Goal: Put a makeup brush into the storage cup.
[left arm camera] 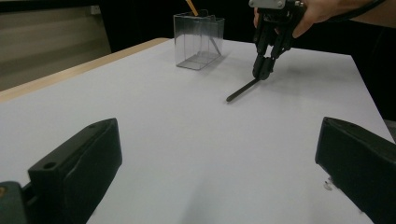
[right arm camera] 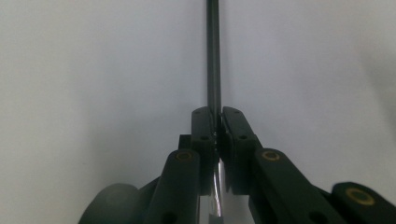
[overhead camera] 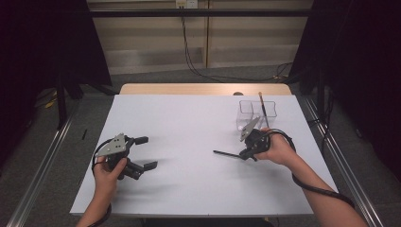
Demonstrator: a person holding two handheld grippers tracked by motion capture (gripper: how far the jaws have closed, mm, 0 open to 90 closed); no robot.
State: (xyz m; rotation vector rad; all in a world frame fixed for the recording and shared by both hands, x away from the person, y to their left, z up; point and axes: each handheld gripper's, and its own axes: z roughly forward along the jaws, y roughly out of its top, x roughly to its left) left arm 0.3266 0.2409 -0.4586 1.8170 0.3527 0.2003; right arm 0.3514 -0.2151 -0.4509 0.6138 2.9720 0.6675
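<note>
The right gripper view showed the right gripper clamped on a thin black, perhaps plastic, stick; the high view placed them near the white tabletop's right edge.

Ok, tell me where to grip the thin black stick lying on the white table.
Grip the thin black stick at one end, coming down from above with jaws across its width: it lies flat and is slender. The right gripper is shut on that near end, the rest pointing away over the white table.

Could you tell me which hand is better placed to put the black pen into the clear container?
Right. The right gripper is already shut on the black pen and sits beside the clear container; the left gripper is open, far across the table.
</note>
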